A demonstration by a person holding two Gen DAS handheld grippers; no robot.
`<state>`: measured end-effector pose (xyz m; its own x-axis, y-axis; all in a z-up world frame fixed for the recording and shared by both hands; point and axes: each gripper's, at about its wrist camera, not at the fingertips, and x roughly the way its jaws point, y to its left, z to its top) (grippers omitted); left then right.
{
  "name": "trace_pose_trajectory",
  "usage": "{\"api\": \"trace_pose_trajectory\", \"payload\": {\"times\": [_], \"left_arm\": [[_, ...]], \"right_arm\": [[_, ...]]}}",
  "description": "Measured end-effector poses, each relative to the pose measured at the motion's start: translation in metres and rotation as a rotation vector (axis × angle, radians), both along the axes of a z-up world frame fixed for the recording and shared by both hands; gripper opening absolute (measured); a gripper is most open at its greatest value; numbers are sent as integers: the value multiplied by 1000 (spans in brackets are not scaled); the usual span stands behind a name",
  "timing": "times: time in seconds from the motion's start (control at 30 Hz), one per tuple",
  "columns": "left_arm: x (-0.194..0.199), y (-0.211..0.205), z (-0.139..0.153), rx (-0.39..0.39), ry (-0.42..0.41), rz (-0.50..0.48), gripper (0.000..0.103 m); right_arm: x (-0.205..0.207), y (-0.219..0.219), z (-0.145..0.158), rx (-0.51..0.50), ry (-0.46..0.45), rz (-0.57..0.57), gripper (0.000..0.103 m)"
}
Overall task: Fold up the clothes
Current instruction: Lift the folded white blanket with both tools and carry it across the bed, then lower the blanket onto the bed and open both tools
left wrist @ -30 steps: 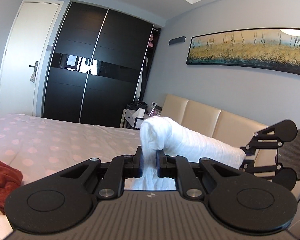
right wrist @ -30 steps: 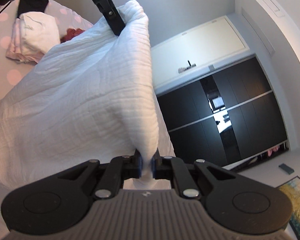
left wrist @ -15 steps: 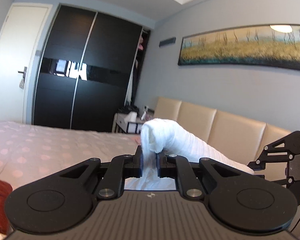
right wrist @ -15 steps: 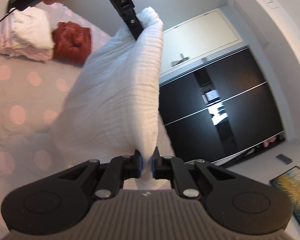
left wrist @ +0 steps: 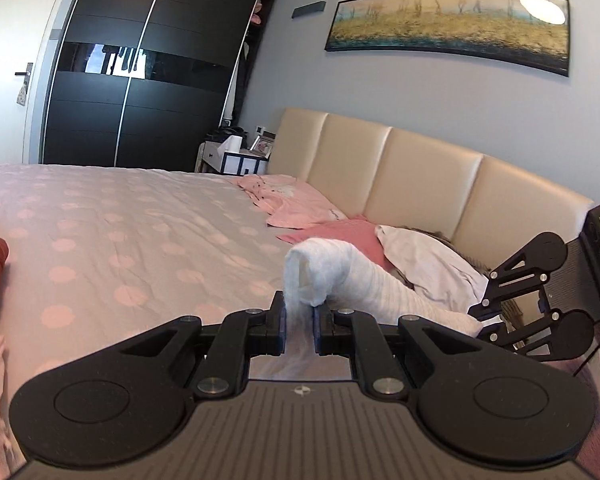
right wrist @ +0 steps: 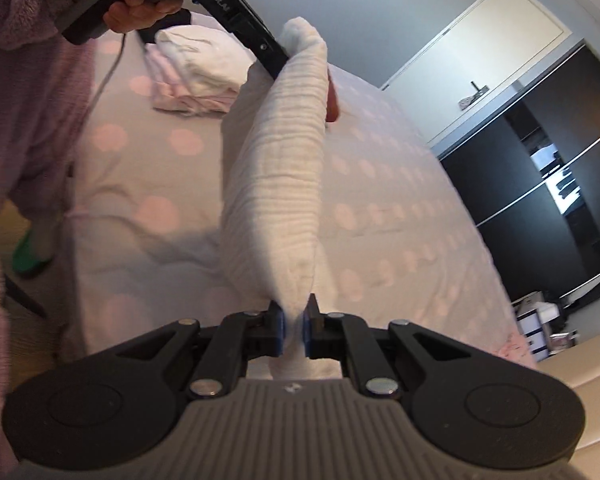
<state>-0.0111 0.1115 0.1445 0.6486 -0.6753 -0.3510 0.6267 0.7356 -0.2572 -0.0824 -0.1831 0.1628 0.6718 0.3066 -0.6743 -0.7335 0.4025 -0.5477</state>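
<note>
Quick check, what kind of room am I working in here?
A home bedroom, it seems: a bed with a spotted cover, a padded headboard, and a dark sliding-door wardrobe.

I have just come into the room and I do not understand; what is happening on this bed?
A person is folding laundry with two hand-held claws. The left claw and the right claw are each shut on one end of a white cloth, holding it stretched in the air above the dotted bedspread. A folded pile already lies on the bed; pink clothes wait near the headboard.
</note>
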Motion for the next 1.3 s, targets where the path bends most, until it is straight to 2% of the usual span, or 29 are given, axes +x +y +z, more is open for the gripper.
{"api": "trace_pose_trajectory", "payload": {"times": [0.17, 0.27, 0.37, 0.43, 0.53, 0.7, 0.9, 1.03, 1.2, 1.3], "left_arm": [[-43, 5, -23, 37, 73, -40, 10], [-60, 7, -41, 64, 136, -58, 10], [-62, 5, -57, 104, 199, -72, 10], [-57, 7, -65, 120, 230, -68, 10], [-45, 9, -64, 124, 230, -57, 10], [1, 9, -55, 124, 241, -26, 10], [77, 0, -62, 177, 290, 23, 10], [130, -8, -83, 229, 328, 61, 10], [189, -20, -125, 296, 418, 108, 10], [213, -26, -151, 317, 443, 121, 10]], "right_arm": [[-45, -11, -15, 61, 117, 14, 10], [-58, -14, -29, 80, 205, 11, 10], [-57, -16, -42, 98, 268, -12, 10], [-44, -17, -41, 113, 259, -33, 10], [-23, -18, -40, 135, 244, -63, 10], [13, -19, -37, 171, 220, -114, 10], [105, -14, -39, 199, 257, -181, 11], [171, -8, -60, 207, 317, -234, 11], [242, -2, -101, 208, 383, -296, 11], [274, 0, -129, 210, 416, -344, 11]]}}
